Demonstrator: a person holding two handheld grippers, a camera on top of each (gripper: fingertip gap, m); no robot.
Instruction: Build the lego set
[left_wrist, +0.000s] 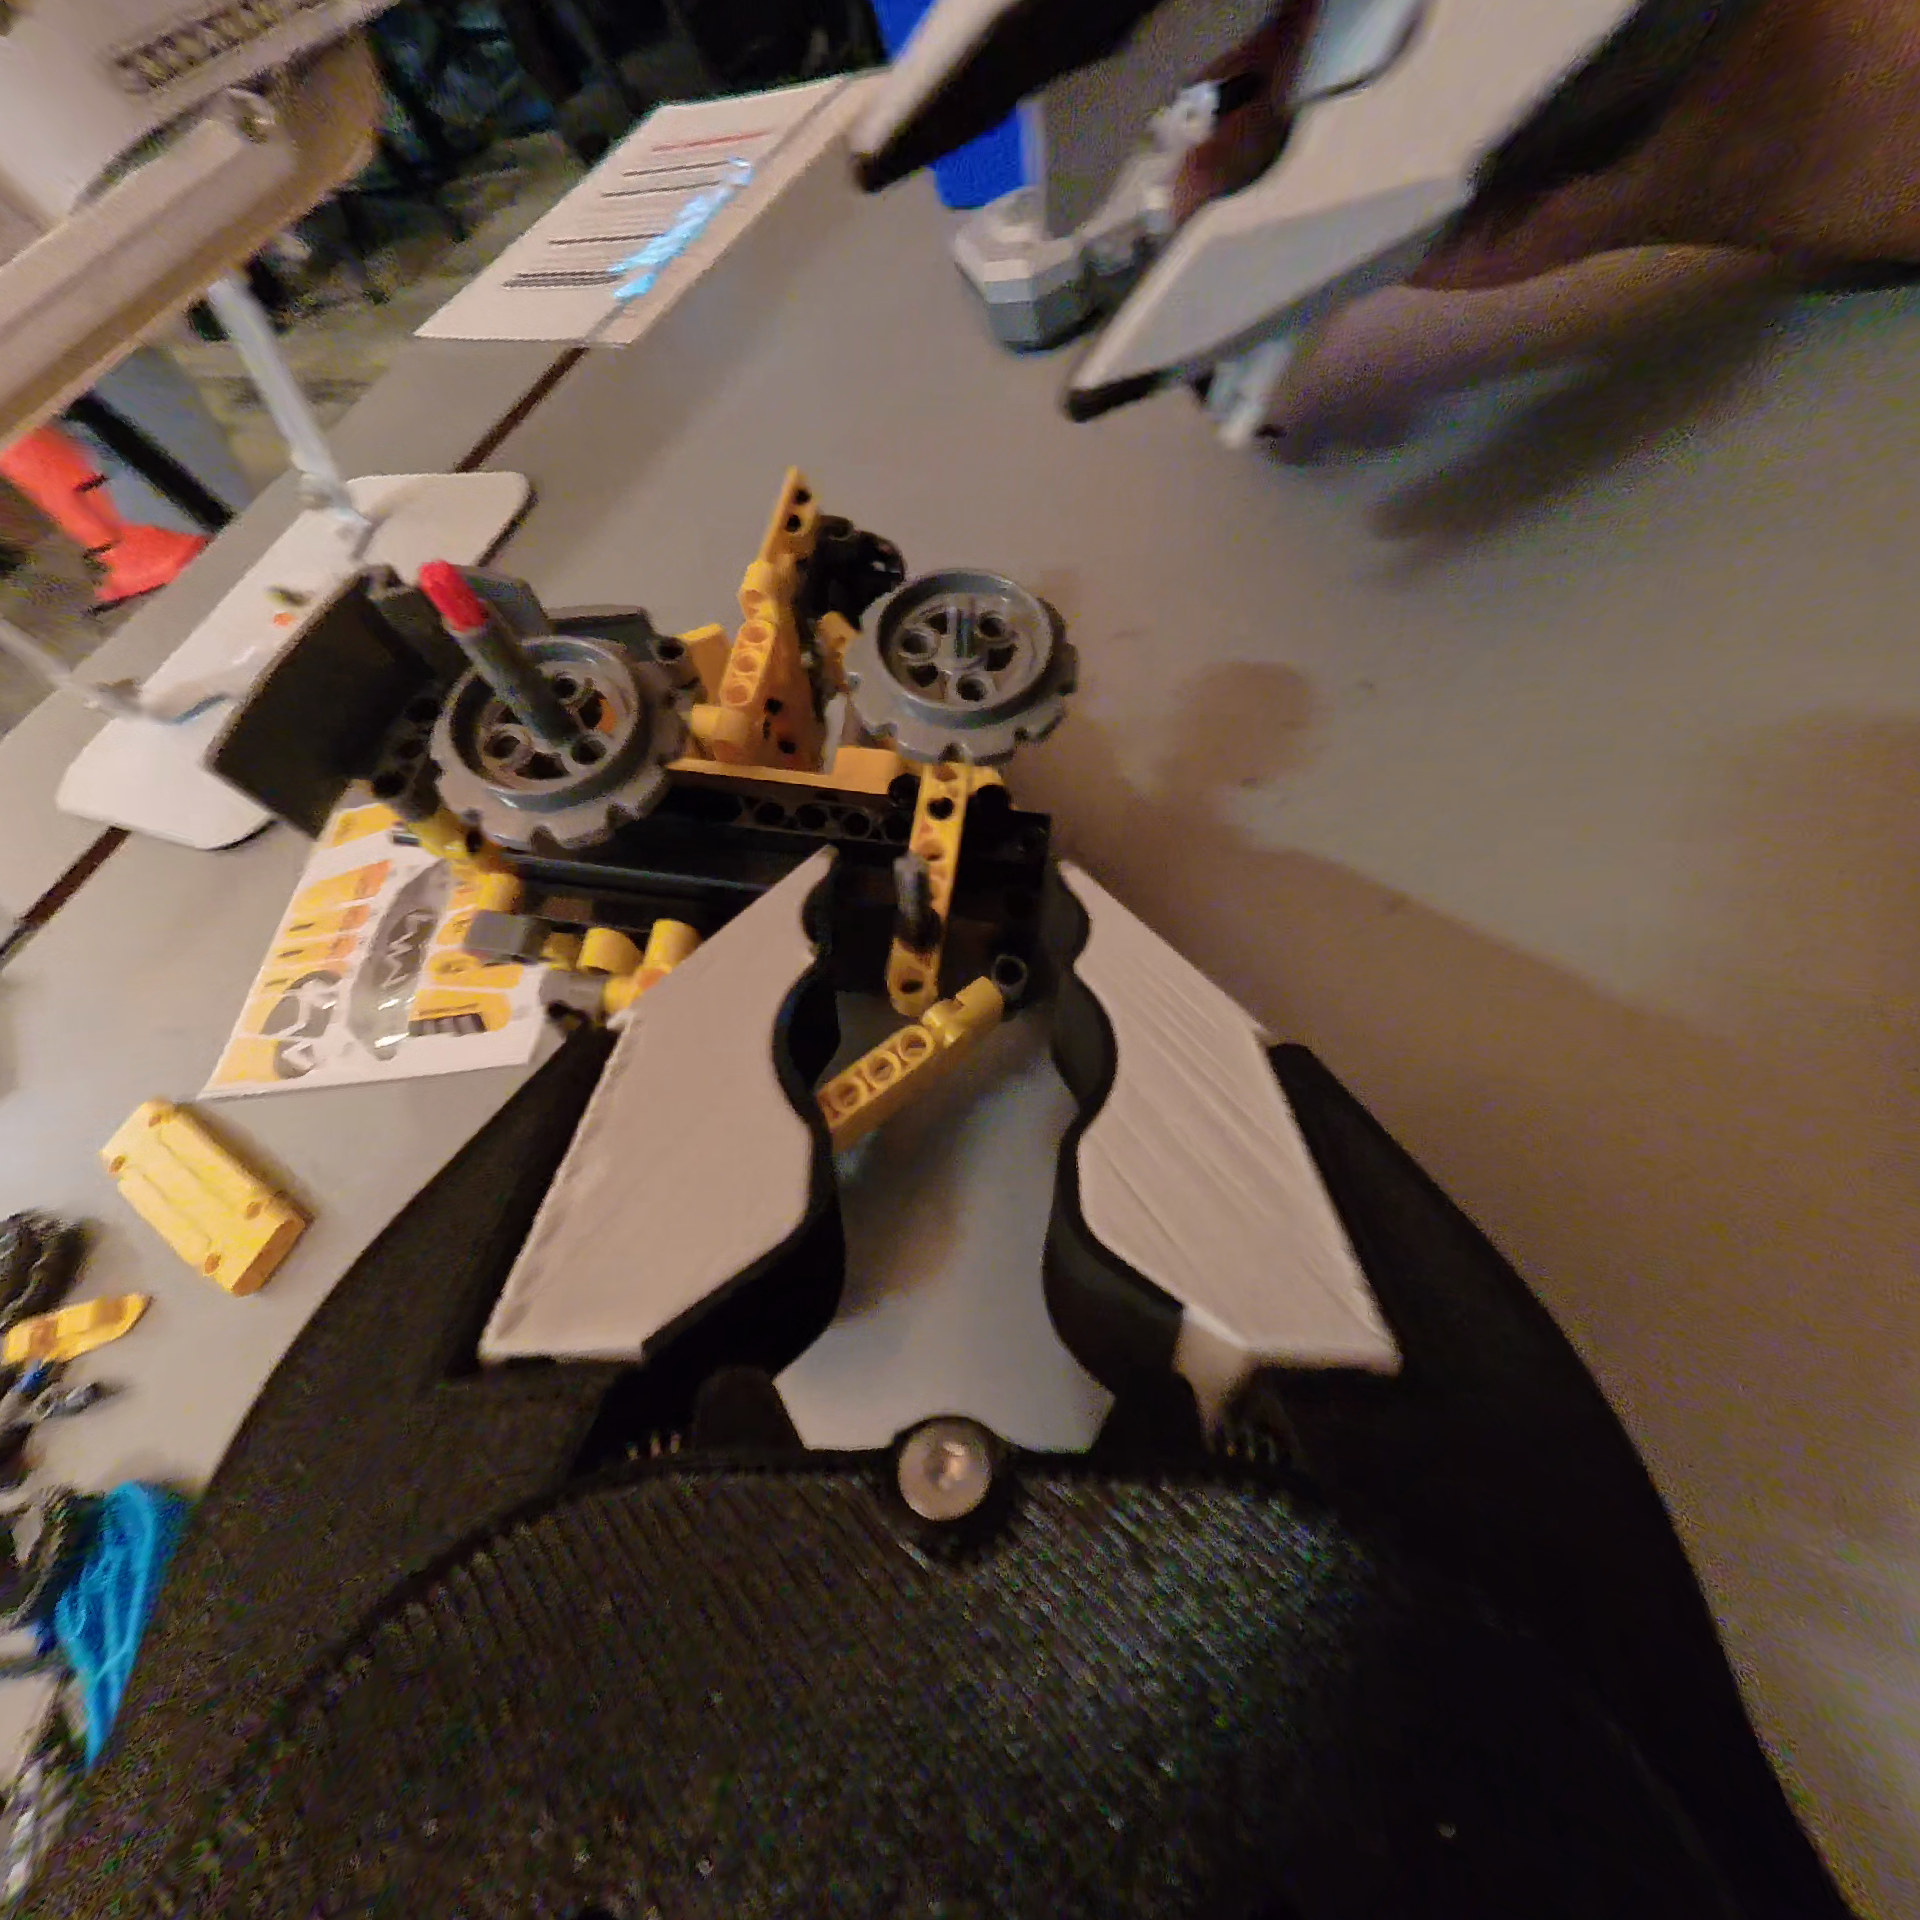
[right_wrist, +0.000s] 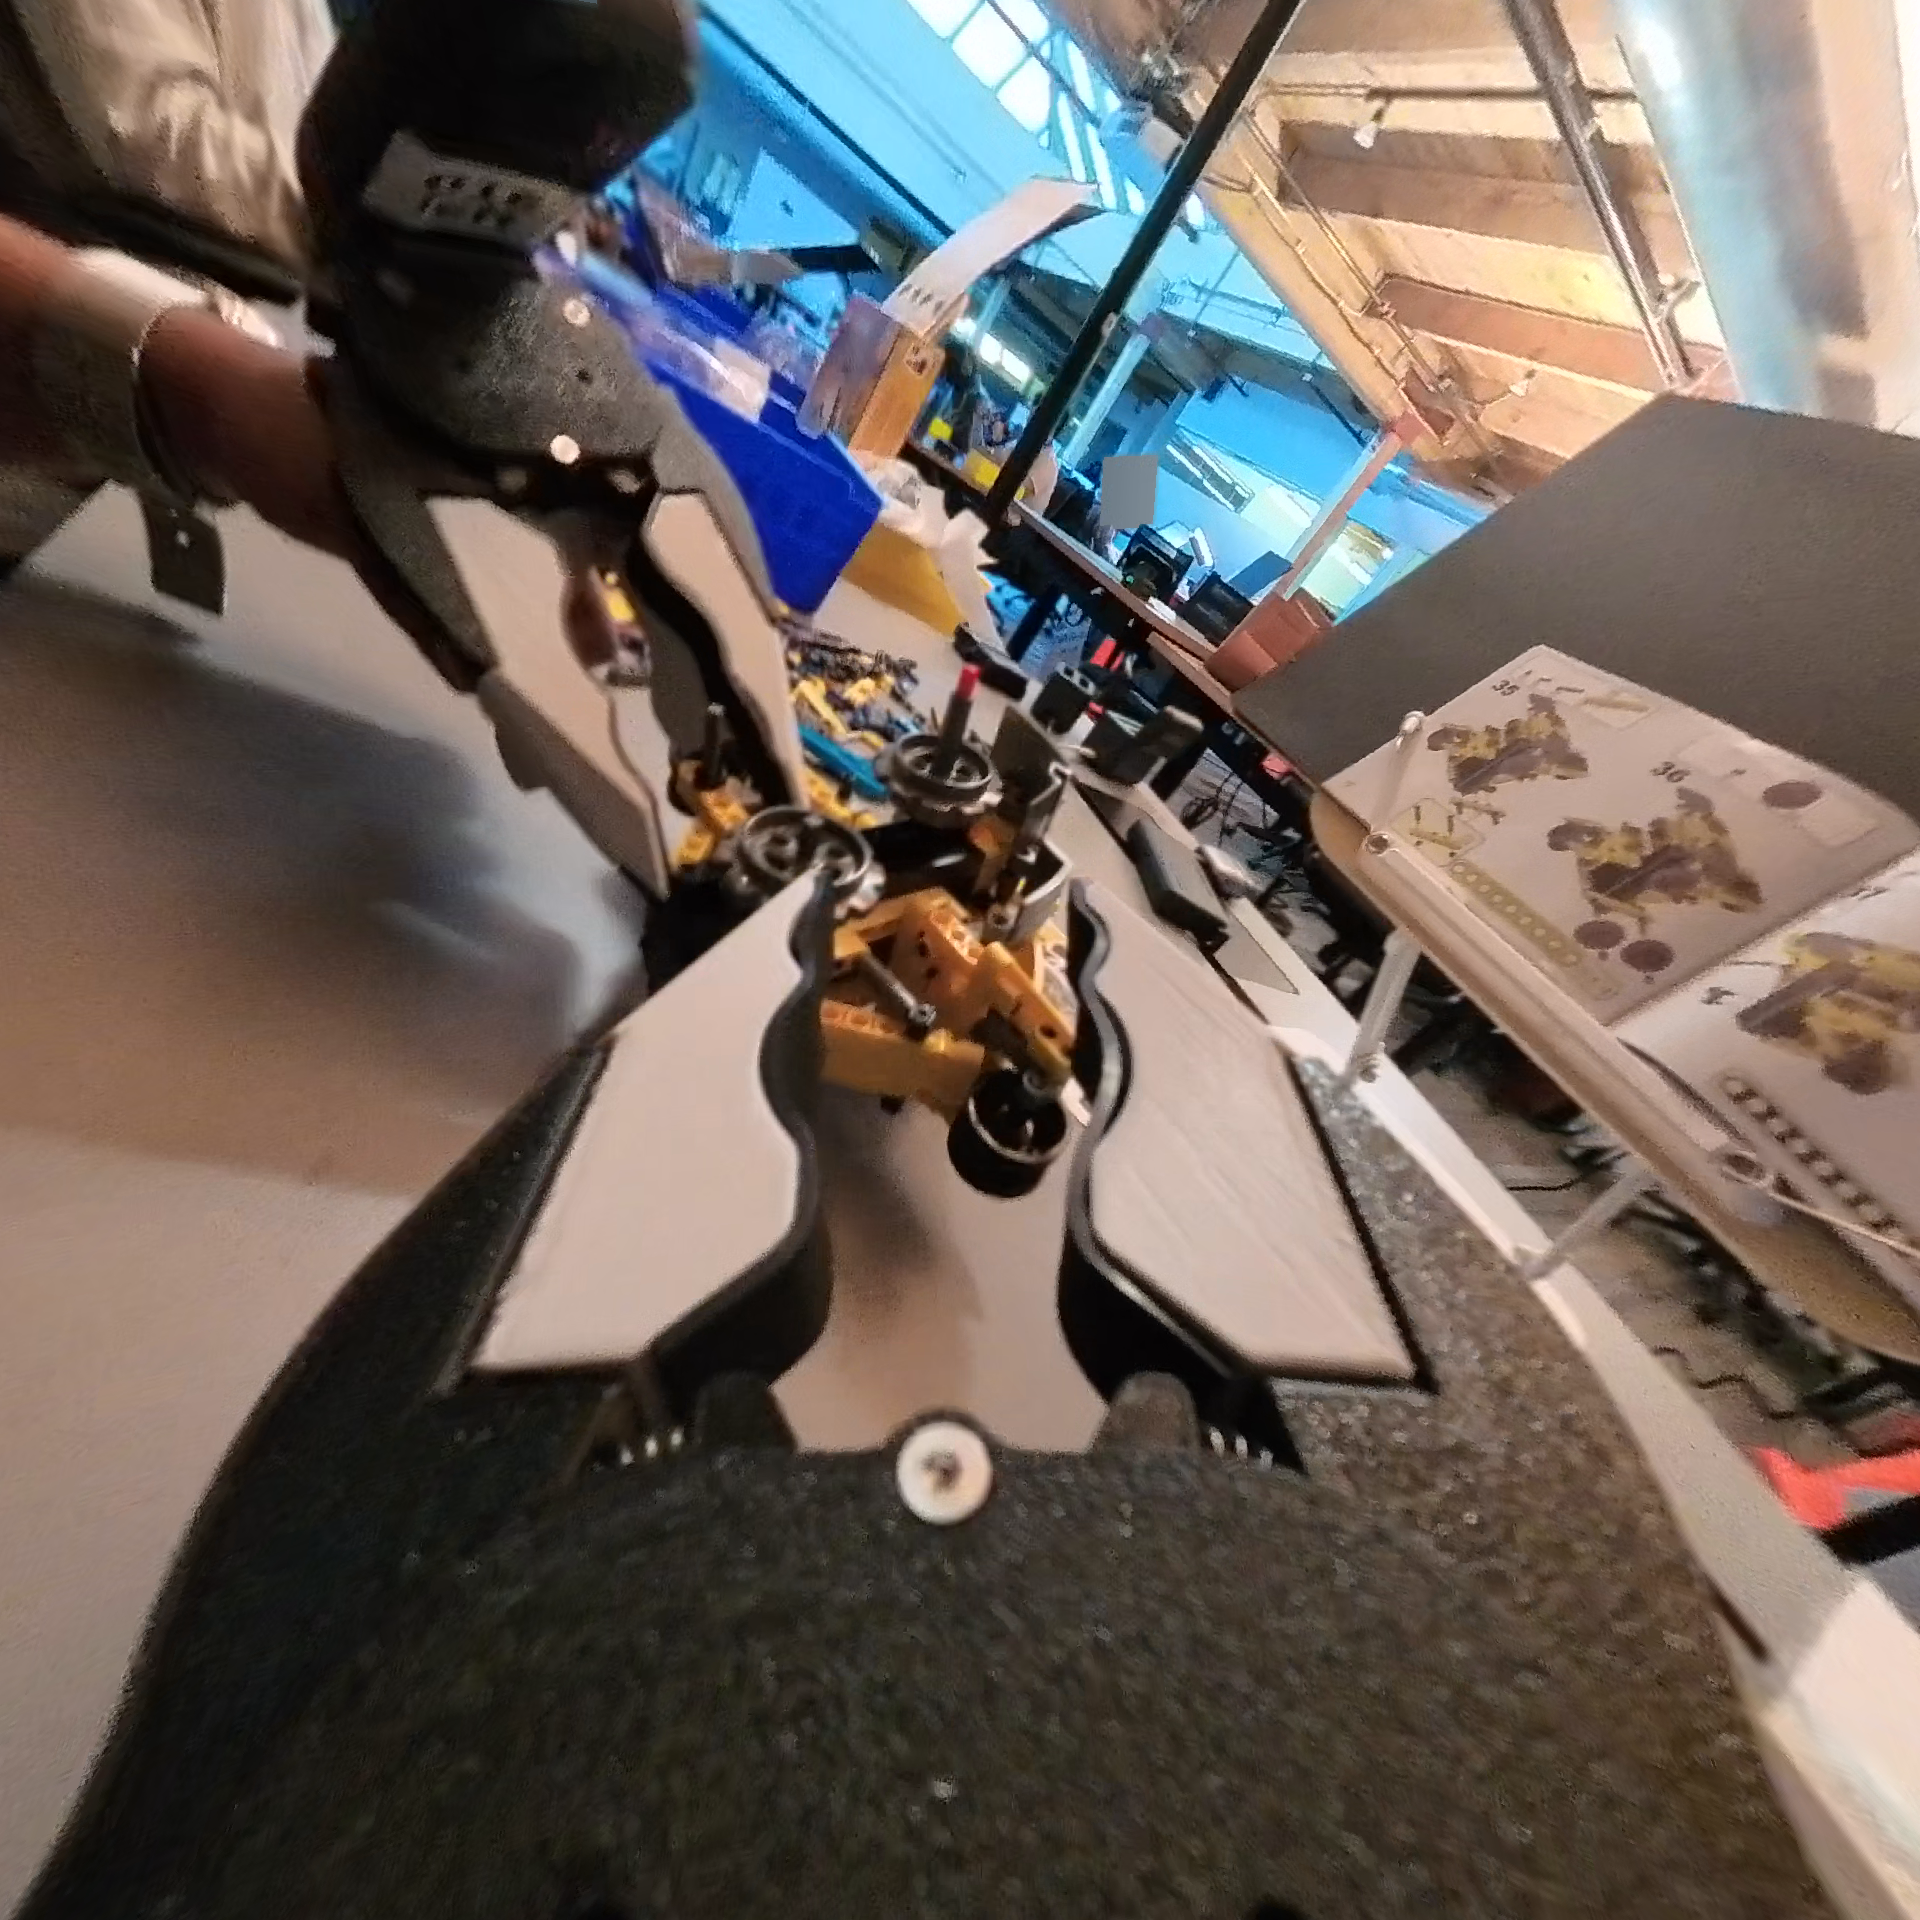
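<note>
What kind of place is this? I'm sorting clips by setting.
Probably a workshop or lab: a grey table holds a half-built yellow brick vehicle, an open instruction booklet stands propped beside it, and further cluttered workbenches stand behind.

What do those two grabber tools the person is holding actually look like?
Both look alike. The left gripper and right gripper each have a rough, speckled black body, a silver screw at the middle, and two flat pale-grey fingers with wavy black inner edges. A thin bracelet circles the left wrist.
</note>
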